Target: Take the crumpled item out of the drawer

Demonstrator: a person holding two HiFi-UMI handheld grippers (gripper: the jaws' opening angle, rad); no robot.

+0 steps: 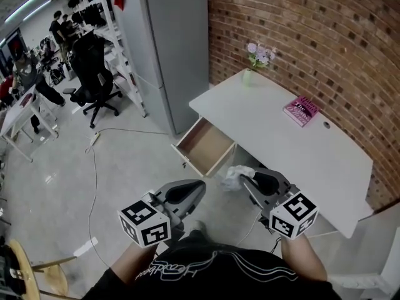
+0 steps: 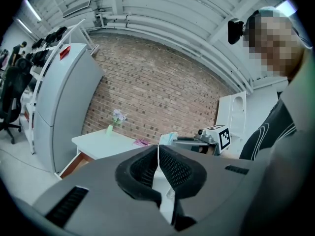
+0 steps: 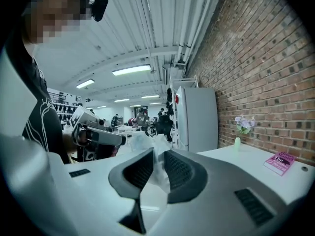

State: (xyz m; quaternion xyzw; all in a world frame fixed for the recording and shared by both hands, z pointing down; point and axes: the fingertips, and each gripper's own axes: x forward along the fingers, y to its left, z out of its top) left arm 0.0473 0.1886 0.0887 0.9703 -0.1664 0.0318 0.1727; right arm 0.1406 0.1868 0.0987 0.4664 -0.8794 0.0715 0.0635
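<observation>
The crumpled item (image 1: 233, 175), a pale wad of thin plastic or paper, hangs in the air below the desk edge, clamped in my right gripper (image 1: 245, 179). In the right gripper view the wad (image 3: 146, 142) bulges up between the two dark pads (image 3: 178, 171), which press on it; my right gripper (image 3: 153, 156) is shut on it. The wooden drawer (image 1: 203, 147) stands pulled open from the white desk (image 1: 300, 161), its inside bare. My left gripper (image 1: 200, 187) hovers beside the right, jaws shut (image 2: 158, 149) with nothing in them.
A pink book (image 1: 301, 110) and a small vase of flowers (image 1: 255, 57) sit on the desk by the brick wall. A tall grey cabinet (image 1: 169, 42) stands left of the drawer. A black office chair (image 1: 94, 67) and a floor cable (image 1: 95, 167) lie further left.
</observation>
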